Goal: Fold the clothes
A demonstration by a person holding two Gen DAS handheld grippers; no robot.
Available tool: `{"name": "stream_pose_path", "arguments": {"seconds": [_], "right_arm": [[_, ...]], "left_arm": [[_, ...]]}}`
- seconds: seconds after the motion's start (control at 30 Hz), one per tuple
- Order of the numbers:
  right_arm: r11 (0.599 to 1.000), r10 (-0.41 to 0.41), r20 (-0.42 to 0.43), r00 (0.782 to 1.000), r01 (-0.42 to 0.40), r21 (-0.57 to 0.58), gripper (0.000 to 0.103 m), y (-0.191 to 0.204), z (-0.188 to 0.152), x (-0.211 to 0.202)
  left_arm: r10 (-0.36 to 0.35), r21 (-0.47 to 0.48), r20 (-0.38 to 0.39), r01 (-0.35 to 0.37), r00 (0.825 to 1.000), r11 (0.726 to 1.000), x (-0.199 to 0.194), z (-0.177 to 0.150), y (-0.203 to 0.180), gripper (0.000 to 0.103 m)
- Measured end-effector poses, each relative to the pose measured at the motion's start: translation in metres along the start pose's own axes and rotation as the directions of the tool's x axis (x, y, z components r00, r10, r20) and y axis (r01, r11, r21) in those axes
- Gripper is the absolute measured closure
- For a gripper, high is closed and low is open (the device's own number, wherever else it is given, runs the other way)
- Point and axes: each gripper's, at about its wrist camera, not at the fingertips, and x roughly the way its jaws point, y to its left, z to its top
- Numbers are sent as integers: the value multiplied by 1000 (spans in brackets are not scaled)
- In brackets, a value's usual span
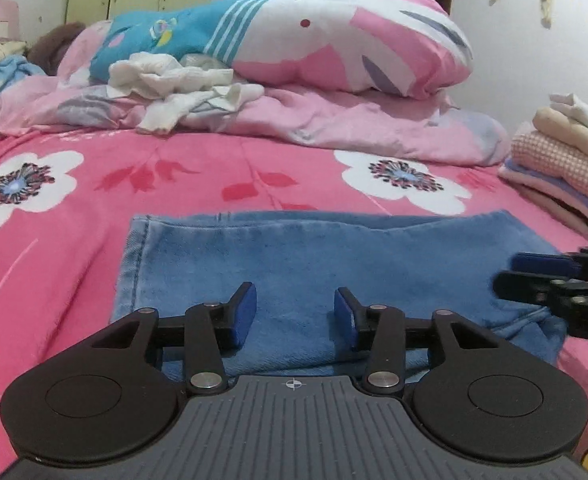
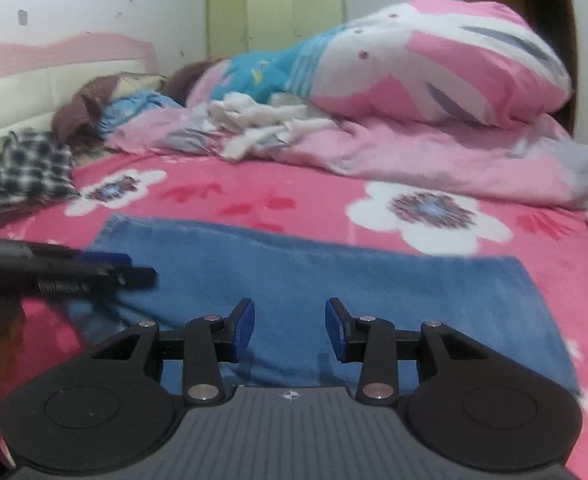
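Note:
Folded blue jeans (image 1: 334, 256) lie flat on the pink flowered bedspread (image 1: 221, 176), seen in both wrist views, jeans (image 2: 334, 292). My left gripper (image 1: 295, 314) hovers over their near edge, open, with nothing between its blue pads. My right gripper (image 2: 287, 326) hovers over the jeans as well, open and empty. In the left wrist view the right gripper (image 1: 512, 278) comes in from the right edge above the jeans' right end. In the right wrist view the left gripper (image 2: 133, 268) reaches in from the left over the jeans' left end.
A stack of folded clothes (image 1: 562, 160) sits at the right side of the bed. A crumpled white garment (image 1: 181, 84) lies on a pink duvet (image 1: 334, 120) under a big pillow (image 1: 334, 36). A checked cloth (image 2: 29, 168) lies at the far left by the headboard (image 2: 53, 92).

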Motion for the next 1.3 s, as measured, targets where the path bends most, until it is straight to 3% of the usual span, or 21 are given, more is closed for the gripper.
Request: {"name": "stream_pose_path", "arguments": {"seconds": [0.1,0.2,0.33,0.43,0.5,0.6,0.7,0.73,0.8,0.9,1.07,1.3], "right_arm": [[999,17,-69,997,-20,-40,62,9,-9,20],[999,24,-63,998,-26,-24,61,7,-26,8],[990,90,-77,993,-81,119,61,-17,-29,-29],[954,68,-77,995,-42,297,60,-51,-32,-56],[895,37,-90,995,7,445,60,-79,-38,-71],[748,-7,-160,987,111,654,60,-119,-54,-81],[611,15,-152,988,111,784,60,-142,-75,-85],[596,17,-148,989,109,795,60,-143,-78,-83],[580,17,-145,989,108,807,59,-144,-81,-79],[557,27,-124,992,88,826,44,-145,-82,-73],[568,23,-119,993,85,818,32,-144,-76,-66],[579,17,-105,994,76,811,30,-140,-77,-66]], "left_arm": [[-4,-43,4,4,1000,999,-1,1,10,60],[10,-77,7,-9,1000,997,-3,2,18,60],[9,-128,15,-7,1000,992,-4,5,26,59],[21,-149,17,-18,1000,989,-2,5,28,59],[34,-152,14,-31,999,988,0,4,28,59],[48,-148,6,-46,999,988,3,3,27,59],[56,-137,1,-55,998,989,4,3,25,56],[55,-136,0,-55,998,989,4,3,24,54],[55,-132,-2,-55,998,990,5,3,23,52],[55,-130,-5,-55,998,990,5,4,22,49],[51,-136,-9,-51,999,989,5,4,23,48],[52,-133,-10,-53,999,990,6,4,23,48]]}}
